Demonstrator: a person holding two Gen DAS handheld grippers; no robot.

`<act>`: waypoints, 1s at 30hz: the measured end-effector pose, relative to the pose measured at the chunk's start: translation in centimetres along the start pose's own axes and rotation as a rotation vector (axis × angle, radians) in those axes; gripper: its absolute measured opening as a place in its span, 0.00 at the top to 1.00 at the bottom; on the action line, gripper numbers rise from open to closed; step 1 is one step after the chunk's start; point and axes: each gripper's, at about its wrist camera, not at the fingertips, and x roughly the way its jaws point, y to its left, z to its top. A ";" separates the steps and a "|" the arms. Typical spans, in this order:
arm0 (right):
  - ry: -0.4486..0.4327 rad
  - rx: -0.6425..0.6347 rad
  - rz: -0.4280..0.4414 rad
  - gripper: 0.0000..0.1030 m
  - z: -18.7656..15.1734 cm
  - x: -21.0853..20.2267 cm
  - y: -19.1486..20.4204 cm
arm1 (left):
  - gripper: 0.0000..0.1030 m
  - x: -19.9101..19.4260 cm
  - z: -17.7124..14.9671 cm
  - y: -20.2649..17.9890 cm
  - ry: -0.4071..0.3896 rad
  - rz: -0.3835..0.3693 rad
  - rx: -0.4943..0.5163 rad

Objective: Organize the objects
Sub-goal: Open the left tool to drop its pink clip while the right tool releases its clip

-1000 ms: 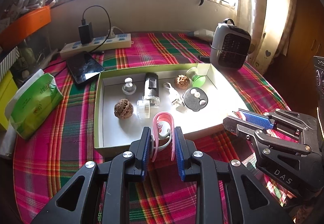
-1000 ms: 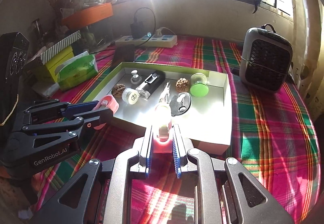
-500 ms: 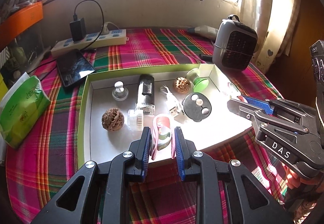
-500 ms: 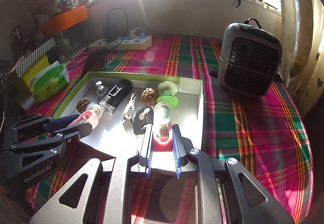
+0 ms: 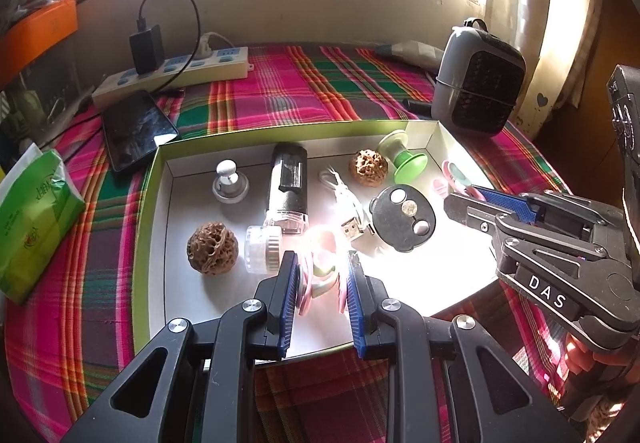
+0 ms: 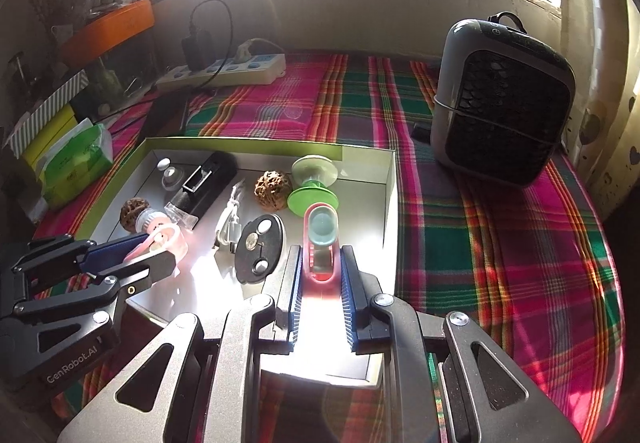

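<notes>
Left wrist view: my left gripper (image 5: 320, 285) and right gripper (image 5: 466, 195) each clamp a pink clip over the tray (image 5: 144, 227); next, I release both at 12 o'clock.

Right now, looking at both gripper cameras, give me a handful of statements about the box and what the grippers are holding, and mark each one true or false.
1. The left gripper grips a pink clip over the box. True.
2. The right gripper is empty. False: it holds a pink and teal clip.
3. Two walnuts lie in the box. True.
4. The phone lies inside the box. False: it rests on the cloth outside.
5. The green suction cup sits near the box's far right corner. True.
</notes>
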 end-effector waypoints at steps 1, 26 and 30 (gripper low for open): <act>0.005 0.000 0.002 0.82 0.0 0.1 0.0 | 0.79 0.2 0.0 0.0 0.005 0.003 -0.001; 0.039 -0.004 0.008 0.82 0.0 1.4 0.2 | 0.79 1.4 0.0 0.6 0.040 0.002 -0.032; 0.039 -0.003 0.006 0.82 0.0 1.4 0.2 | 0.79 1.4 0.0 0.6 0.040 0.002 -0.032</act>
